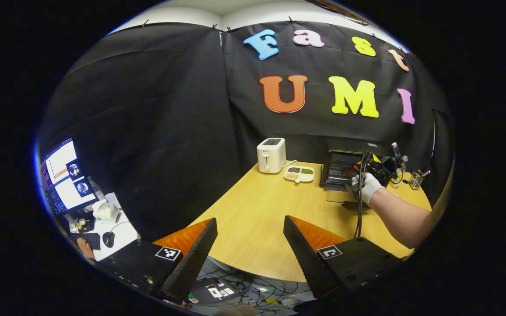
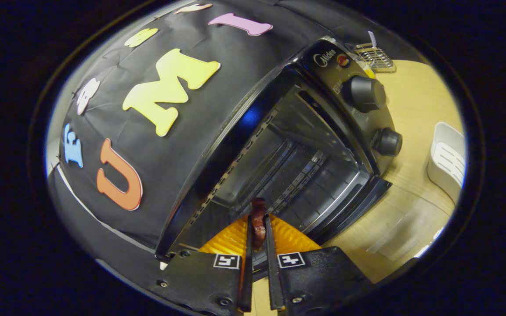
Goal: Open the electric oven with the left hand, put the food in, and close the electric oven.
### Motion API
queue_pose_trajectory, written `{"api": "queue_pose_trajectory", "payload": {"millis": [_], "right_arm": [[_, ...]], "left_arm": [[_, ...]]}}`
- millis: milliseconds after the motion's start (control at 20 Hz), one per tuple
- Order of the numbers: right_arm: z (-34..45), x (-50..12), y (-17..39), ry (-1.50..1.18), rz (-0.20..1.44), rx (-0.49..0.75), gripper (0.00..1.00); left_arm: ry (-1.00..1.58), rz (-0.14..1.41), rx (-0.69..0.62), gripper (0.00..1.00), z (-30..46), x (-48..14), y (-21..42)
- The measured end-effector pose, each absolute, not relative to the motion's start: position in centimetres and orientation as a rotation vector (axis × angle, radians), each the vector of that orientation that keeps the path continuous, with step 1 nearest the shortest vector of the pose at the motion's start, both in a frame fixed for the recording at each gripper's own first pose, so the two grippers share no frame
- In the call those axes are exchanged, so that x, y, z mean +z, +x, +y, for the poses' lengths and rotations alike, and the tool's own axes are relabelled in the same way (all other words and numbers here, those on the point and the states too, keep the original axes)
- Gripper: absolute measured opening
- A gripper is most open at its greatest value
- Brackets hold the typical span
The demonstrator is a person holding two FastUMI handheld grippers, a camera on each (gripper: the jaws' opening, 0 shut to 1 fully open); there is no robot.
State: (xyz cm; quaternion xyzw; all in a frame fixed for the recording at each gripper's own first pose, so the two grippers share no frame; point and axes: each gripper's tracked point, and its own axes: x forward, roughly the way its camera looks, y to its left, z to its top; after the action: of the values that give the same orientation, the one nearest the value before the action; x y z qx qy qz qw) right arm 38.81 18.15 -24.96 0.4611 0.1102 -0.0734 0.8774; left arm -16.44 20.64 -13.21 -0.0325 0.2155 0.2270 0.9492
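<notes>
Right claw (image 2: 258, 235): closed on a reddish-brown food piece (image 2: 258, 224), poised at the mouth of the open electric oven (image 2: 305, 166). Left claw (image 1: 249, 228): spread wide, empty, above the table (image 1: 257, 210). Risk: narrow grip; food may slip or snag the rack.

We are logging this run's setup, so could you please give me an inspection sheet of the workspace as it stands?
Surface: wooden table, bare in front of the left gripper.
Job's things: oven with door open; food held at its mouth.
Clutter: toaster, snack tray, white rack, wire basket.
Grippers: left gripper open, holding nothing, above the table edge; right gripper shut on the food, in a gloved hand.
Cables: one hangs from the right gripper; a tangle on the floor.
Surroundings: black cloth wall; desk with monitor, keyboard, mouse.
</notes>
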Motion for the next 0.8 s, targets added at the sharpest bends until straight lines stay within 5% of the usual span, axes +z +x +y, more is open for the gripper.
{"api": "queue_pose_trajectory", "payload": {"millis": [50,100,200,250,300,800], "right_arm": [[17.7,-25.4,38.8,0.926,0.239,-0.172,0.24],[17.5,-25.5,38.8,0.897,0.235,-0.181,0.43],[17.7,-25.6,38.9,0.860,0.248,-0.174,0.62],[17.9,-25.7,38.5,0.830,0.261,-0.158,0.62],[18.0,-26.0,38.4,0.811,0.270,-0.154,0.76],[16.3,-24.6,33.0,0.550,0.342,-0.078,1.00]], "left_arm": [[-0.072,0.441,0.464,0.97,20.6,-13.4,-16.3],[-0.077,0.439,0.462,0.97,20.5,-13.4,-16.2],[-0.079,0.428,0.458,0.97,20.5,-13.2,-16.0],[-0.072,0.420,0.461,0.97,20.5,-13.0,-15.9],[-0.072,0.409,0.471,0.97,20.7,-12.9,-15.8],[-0.103,0.356,0.466,0.97,19.2,-12.2,-15.1]]}}
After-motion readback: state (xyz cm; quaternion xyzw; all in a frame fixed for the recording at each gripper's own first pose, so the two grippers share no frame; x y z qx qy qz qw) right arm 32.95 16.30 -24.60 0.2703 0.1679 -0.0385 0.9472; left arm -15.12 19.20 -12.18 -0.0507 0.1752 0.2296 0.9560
